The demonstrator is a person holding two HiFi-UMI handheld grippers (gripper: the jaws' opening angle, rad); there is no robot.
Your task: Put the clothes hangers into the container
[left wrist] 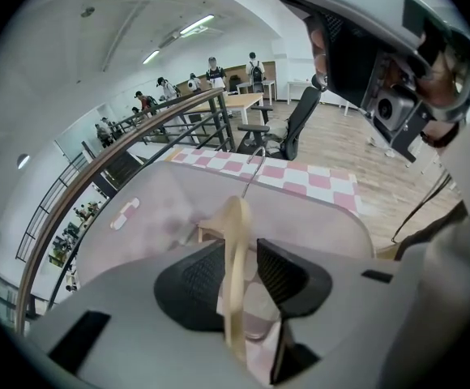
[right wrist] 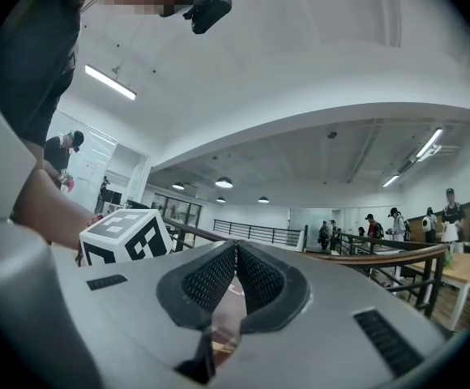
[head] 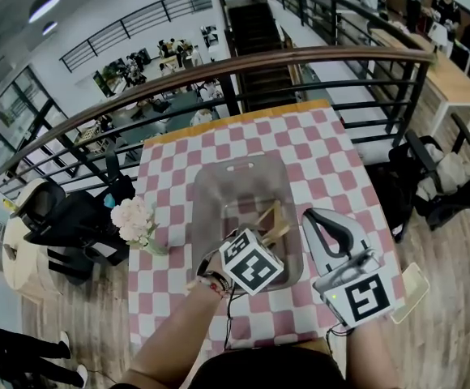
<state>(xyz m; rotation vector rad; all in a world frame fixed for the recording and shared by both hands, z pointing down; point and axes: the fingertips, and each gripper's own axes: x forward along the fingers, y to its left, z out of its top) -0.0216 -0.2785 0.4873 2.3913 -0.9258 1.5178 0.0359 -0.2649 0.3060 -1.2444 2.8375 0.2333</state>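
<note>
A wooden clothes hanger [head: 272,220] stands on edge inside the clear plastic container [head: 211,186] on the checked table. My left gripper [head: 267,235] is over the container's near right part. In the left gripper view the hanger [left wrist: 237,241] runs between the jaws of the left gripper [left wrist: 245,259] and lies against the left pad. A narrow gap shows at the right pad, so the jaws stand open. Its metal hook [left wrist: 254,171] points toward the container's far wall [left wrist: 332,211]. My right gripper [head: 316,217] is beside the container's right rim, and its jaws [right wrist: 236,251] are shut on nothing.
A vase of pale flowers [head: 136,220] stands on the table left of the container. A tan flat object [head: 411,292] lies at the table's near right corner. A curved railing [head: 243,61] runs behind the far edge. Chairs [head: 429,177] stand to the right.
</note>
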